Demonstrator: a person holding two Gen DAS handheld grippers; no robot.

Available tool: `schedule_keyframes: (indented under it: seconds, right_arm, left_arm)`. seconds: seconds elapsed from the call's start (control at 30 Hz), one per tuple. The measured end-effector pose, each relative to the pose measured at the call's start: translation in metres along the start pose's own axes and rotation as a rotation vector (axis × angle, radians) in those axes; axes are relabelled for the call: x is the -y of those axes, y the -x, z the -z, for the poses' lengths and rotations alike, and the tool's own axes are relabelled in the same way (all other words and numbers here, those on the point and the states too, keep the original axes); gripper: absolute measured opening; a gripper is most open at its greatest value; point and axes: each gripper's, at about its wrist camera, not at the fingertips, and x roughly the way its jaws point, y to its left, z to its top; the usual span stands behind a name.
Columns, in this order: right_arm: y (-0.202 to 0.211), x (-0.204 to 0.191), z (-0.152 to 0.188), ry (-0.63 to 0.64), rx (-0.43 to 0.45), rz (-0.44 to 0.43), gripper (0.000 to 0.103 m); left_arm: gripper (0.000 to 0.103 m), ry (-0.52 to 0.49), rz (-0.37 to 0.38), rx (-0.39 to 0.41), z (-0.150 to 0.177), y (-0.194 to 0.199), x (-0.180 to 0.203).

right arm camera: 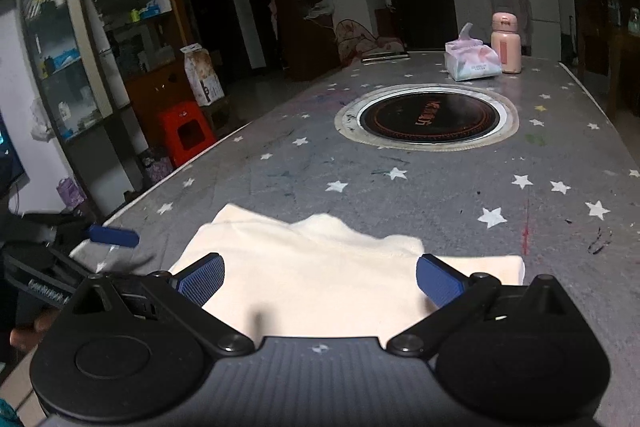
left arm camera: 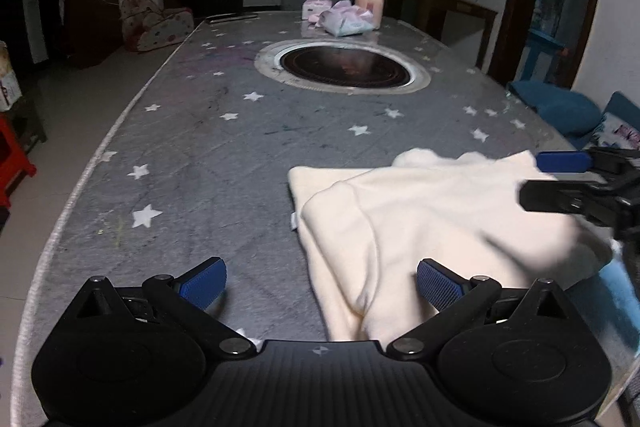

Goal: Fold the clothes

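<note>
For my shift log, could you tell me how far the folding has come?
Partly done: the cream garment lies on the table with one layer already folded over. Nothing is in hand; left gripper and right gripper are open. Further folds may remain.

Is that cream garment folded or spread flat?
Folded, at least partly: the cream garment shows one layer lapped over another, its lower edge visible beneath.

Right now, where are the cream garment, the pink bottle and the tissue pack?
cream garment (right arm camera: 320,267), right wrist view, on its flat folded middle.
pink bottle (right arm camera: 506,47), right wrist view, on its body below the cap.
tissue pack (right arm camera: 474,63), right wrist view, on its front face.
</note>
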Motion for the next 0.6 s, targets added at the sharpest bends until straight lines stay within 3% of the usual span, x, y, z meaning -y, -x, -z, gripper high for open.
schedule_keyframes:
  seconds: [0.4,0.6]
  right_arm:
    - [0.014,-0.039,0.026,0.125,-0.048,-0.022,0.103]
    - [0.015,-0.067,0.033,0.222,-0.056,-0.042,0.103]
  left_arm:
    - [0.103,0.091,-0.001,-0.077,0.005,-0.002,-0.012]
    - [0.103,0.08,-0.021,-0.092,0.007,0.001,-0.012]
